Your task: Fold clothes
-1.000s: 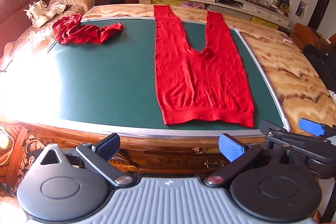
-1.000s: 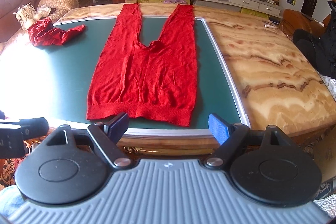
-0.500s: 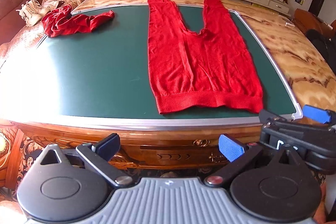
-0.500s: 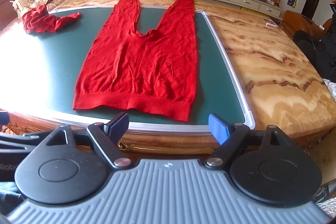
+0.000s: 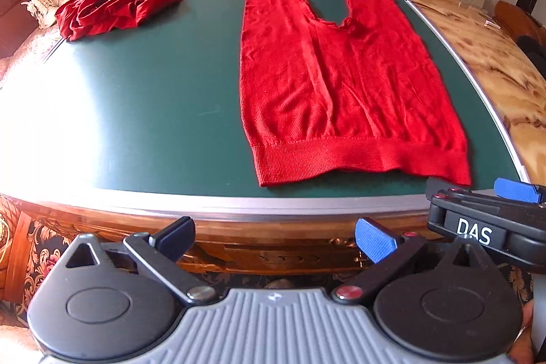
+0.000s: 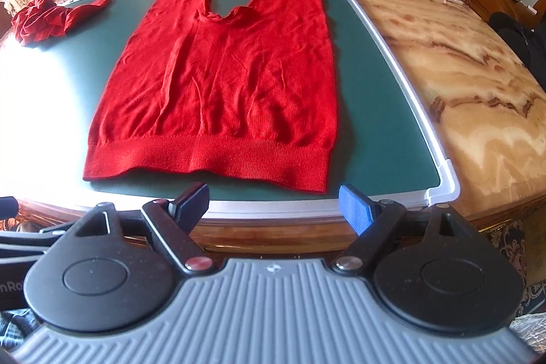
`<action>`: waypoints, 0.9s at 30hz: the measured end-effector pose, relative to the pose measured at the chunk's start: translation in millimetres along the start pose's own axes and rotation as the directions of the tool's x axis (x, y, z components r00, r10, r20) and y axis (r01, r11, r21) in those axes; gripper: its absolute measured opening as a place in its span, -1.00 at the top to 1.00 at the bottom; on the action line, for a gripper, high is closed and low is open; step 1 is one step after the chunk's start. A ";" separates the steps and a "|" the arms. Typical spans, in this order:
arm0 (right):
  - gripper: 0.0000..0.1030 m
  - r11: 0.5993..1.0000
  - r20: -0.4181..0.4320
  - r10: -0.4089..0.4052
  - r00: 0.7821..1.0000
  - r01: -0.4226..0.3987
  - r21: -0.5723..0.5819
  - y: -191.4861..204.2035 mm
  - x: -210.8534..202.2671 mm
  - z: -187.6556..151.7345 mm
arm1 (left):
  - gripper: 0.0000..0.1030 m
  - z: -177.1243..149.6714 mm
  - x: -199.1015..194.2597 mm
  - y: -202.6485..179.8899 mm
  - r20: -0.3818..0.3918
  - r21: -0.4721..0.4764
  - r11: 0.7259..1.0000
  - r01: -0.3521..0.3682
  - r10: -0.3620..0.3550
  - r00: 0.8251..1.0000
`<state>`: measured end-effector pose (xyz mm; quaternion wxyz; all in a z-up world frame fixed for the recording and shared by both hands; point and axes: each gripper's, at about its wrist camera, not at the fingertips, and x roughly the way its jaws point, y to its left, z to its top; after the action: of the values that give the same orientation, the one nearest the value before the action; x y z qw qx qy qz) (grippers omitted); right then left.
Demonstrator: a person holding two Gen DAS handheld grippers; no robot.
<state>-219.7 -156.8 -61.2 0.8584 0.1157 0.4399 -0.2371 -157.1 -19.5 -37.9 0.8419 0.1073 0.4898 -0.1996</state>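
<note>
One "DAS" label, right claw

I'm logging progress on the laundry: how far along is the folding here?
Done: the red trousers lie spread flat on the green mat, waistband nearest. In hand: nothing; the left gripper and right gripper are open, short of the waistband. Left: every fold, plus the crumpled red garment at the mat's far corner.

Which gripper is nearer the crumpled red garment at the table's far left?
Left. The left gripper sits toward the crumpled red garment; the right gripper, beside it, faces the red trousers' waistband, farther away.
</note>
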 end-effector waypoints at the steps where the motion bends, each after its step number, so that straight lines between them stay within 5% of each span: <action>1: -0.76 1.000 0.000 0.003 1.000 -0.003 0.003 0.0 3.0 0.4 | -1.00 0.3 2.0 -0.1 0.003 0.001 1.000 -0.001 0.001 1.000; 27: -0.76 1.000 -0.022 0.002 1.000 -0.002 0.014 -1.6 38.9 0.8 | -1.00 6.9 37.2 -4.7 -0.029 -0.007 0.999 -0.048 0.048 0.998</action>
<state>-200.4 -170.3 -92.3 0.8530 0.1246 0.4474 -0.2380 -137.3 -34.9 -66.7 0.8398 0.1187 0.4998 -0.1759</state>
